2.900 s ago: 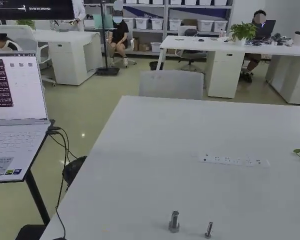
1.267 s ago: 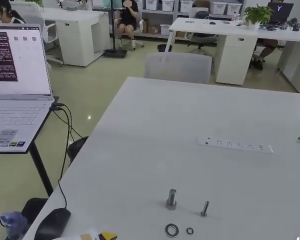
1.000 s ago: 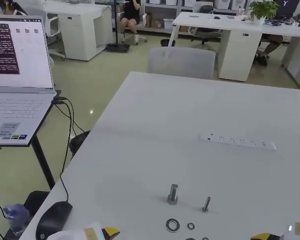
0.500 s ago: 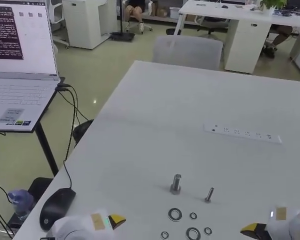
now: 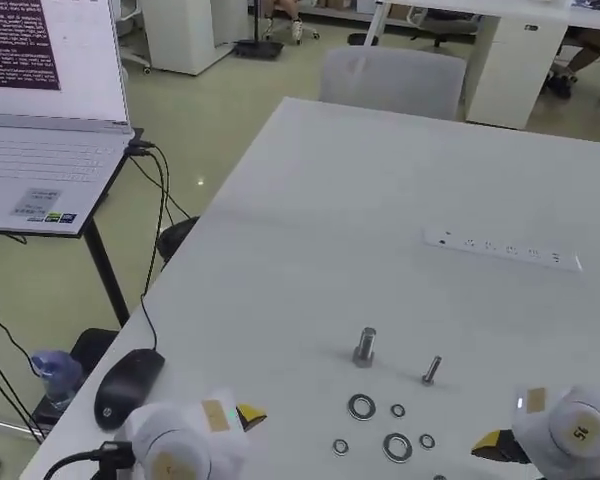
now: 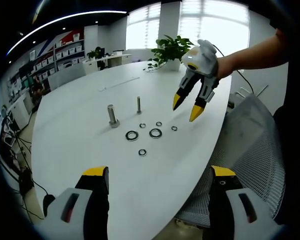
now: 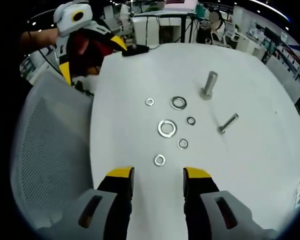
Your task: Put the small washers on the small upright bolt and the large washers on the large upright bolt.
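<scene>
The large upright bolt and the small upright bolt stand near the white table's front edge. In front of them lie two large washers and several small washers. My left gripper hovers open off the table's front left corner. My right gripper is open just short of a small washer, low at the front right. Beyond that washer are a large washer, the large bolt and the small bolt. Neither gripper holds anything.
A white power strip lies further back on the table. To the left stand a laptop on a stand, a black mouse and cables. A grey chair is at the far end, a mesh chair at the near edge.
The head view has tilted down, which brings the washers and then both grippers into its bottom corners. Bolts and washers keep their places.
</scene>
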A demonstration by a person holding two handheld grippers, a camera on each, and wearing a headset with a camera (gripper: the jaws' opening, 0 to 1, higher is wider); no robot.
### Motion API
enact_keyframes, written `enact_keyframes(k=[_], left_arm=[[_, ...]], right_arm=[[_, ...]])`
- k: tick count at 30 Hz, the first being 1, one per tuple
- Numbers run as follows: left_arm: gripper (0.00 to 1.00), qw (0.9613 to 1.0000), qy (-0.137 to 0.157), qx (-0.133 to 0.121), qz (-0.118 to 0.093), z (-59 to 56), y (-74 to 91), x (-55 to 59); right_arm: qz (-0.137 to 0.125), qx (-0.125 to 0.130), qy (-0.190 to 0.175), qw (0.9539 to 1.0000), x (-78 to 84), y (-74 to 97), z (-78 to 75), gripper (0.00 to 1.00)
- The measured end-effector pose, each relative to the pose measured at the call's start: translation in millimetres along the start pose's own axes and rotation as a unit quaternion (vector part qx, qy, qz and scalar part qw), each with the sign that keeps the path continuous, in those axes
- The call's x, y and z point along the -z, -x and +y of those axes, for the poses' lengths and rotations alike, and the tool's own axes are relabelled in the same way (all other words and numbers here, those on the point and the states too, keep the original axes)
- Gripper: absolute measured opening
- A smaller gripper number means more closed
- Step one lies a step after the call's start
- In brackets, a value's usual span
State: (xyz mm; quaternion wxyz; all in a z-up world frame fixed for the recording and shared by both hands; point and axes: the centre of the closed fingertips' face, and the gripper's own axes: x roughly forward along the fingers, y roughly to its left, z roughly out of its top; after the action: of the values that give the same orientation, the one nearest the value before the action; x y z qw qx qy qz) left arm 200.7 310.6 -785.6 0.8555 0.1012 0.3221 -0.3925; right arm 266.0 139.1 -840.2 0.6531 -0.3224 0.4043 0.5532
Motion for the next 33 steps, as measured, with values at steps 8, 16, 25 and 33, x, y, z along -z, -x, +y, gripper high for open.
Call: enact_keyframes(k=[8,16,25,33], left_arm=[[0.79,0.9998,-0.015,0.005,0.008,-1.5,-0.5,2.1],[0.77,0.9997,-0.020,0.009,0.010,-4.2,-1.5,3.9],[0.74,0.9996,-0.019,0.014,0.014,-7.3,0.9,8.6],[0.72,0.9995,-0.019,0.016,0.018,-8.6,2.2,10.7]], right_arm=[[0.027,-0.010,0.022,0.9994,-2.5,-12.8,-4.6,0.33],[0.052,-0.019,0.047,0.9974,-1.4,-26.5,-2.4,0.31],[0.079,-0.028,0.075,0.9937,3.4,-36.5,1.8,0.26],[0.086,-0.025,0.088,0.9921,4.9,-40.3,0.8,0.23]])
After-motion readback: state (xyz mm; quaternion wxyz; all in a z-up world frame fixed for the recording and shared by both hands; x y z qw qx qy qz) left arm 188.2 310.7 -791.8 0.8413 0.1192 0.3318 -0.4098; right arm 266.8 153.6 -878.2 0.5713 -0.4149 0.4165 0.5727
